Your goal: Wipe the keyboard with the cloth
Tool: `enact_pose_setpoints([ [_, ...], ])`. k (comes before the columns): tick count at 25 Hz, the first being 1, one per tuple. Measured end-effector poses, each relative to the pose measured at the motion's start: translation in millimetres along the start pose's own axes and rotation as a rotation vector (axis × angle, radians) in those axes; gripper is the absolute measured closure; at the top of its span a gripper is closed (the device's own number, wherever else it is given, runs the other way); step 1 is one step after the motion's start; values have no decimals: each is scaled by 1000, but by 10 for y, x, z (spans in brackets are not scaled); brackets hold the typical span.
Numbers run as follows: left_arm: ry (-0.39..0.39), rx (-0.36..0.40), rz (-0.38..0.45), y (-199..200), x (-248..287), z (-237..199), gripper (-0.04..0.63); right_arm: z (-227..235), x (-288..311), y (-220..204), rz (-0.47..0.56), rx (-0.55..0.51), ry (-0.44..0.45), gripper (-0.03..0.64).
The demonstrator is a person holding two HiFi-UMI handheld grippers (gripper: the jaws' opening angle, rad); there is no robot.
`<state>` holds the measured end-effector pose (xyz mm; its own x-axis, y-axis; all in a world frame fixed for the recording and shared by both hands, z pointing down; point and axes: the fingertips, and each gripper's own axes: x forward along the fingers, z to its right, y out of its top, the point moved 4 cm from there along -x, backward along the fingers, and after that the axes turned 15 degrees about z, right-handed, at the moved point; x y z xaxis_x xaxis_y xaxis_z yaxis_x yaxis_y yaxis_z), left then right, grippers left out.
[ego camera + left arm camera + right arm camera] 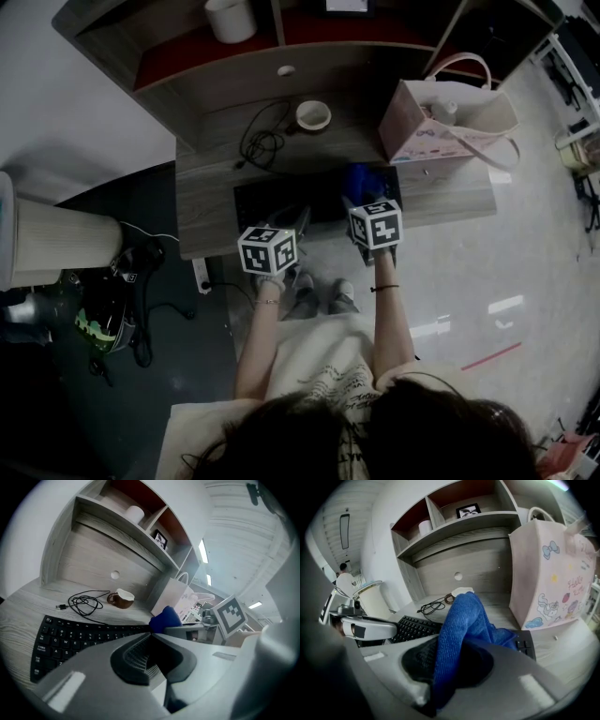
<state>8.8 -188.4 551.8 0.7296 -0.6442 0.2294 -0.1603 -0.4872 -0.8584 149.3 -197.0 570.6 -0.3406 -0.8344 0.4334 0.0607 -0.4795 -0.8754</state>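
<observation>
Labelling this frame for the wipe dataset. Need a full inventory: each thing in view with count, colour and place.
desk: 1, grey wood, in front of the person
shelf unit: 1, grey wood with red back, at the desk's rear
keyboard: 1, black, along the desk's front
cloth: 1, blue, over the keyboard's right end
cable: 1, black, coiled behind the keyboard
cup: 1, brown with white inside, beside the cable
bag: 1, pink, at the desk's right end
roll: 1, white, in the shelf unit
picture frame: 1, black, in the next compartment
left gripper: 1, grey, jaws together, empty
right gripper: 1, grey, shut on the cloth
</observation>
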Motion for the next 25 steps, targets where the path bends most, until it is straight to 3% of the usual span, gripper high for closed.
enact_pose_setpoints([
  [25,29,-9,23,107,-358,-359,591,-548,254,11,-13,-36,47,557],
])
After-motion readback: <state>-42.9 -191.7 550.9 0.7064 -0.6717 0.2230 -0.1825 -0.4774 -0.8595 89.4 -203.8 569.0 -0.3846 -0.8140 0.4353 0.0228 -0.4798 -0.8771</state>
